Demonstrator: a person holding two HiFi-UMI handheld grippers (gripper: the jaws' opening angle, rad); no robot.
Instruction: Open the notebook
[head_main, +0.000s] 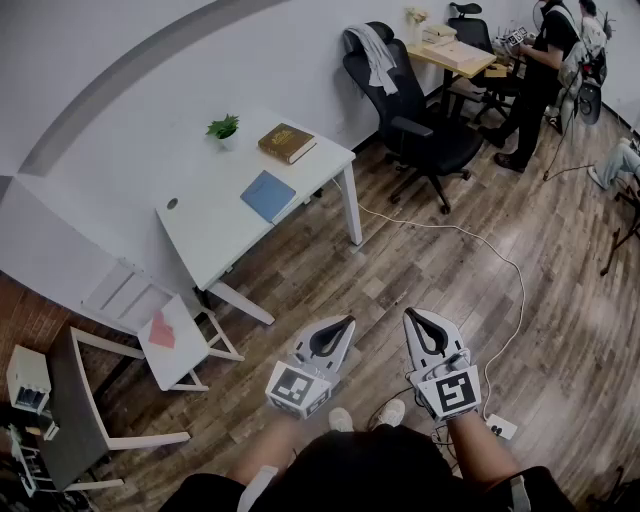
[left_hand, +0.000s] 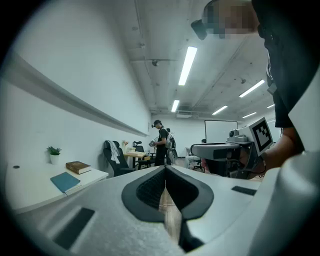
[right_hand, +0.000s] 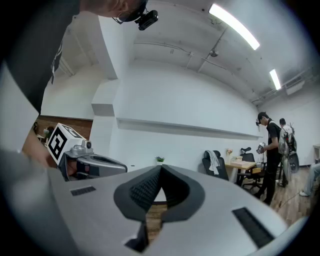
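The blue notebook lies closed on the white table, well ahead of both grippers; it also shows at the left of the left gripper view as the notebook. My left gripper hovers over the wood floor with its jaws shut and nothing between them, as seen along the left gripper. Beside it, my right gripper is held level, jaws shut and empty; the right gripper faces the far wall. Neither gripper is near the table.
A brown book and a small potted plant sit at the table's far end. A black office chair stands right of it, a white chair left. A cable crosses the floor. A person stands at the back.
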